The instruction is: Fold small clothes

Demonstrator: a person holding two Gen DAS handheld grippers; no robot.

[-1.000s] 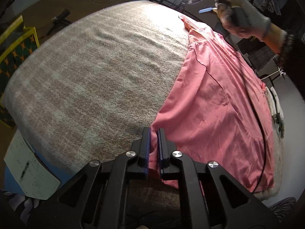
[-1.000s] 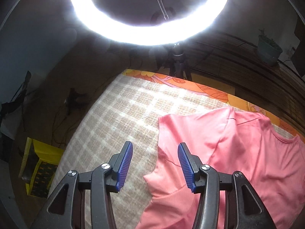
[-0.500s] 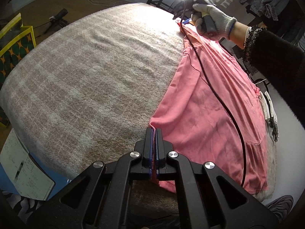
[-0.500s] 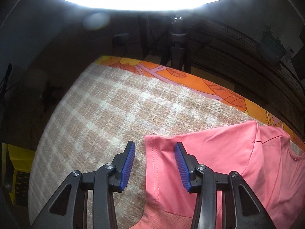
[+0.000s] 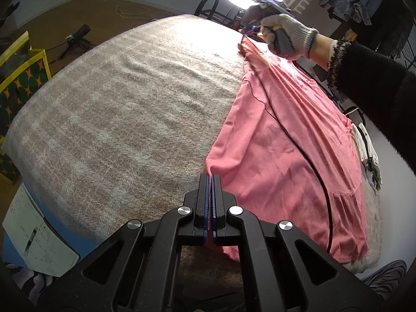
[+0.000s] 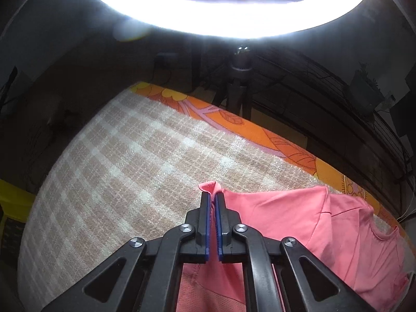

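Now both claws pinch the pink shirt [image 5: 280, 156]: the left claw [image 5: 210, 179] at lower centre, the right claw [image 6: 212, 195] just closed on its corner.

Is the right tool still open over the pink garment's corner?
No, the right tool has just closed and now pinches the corner of the pink garment between its blue pads.
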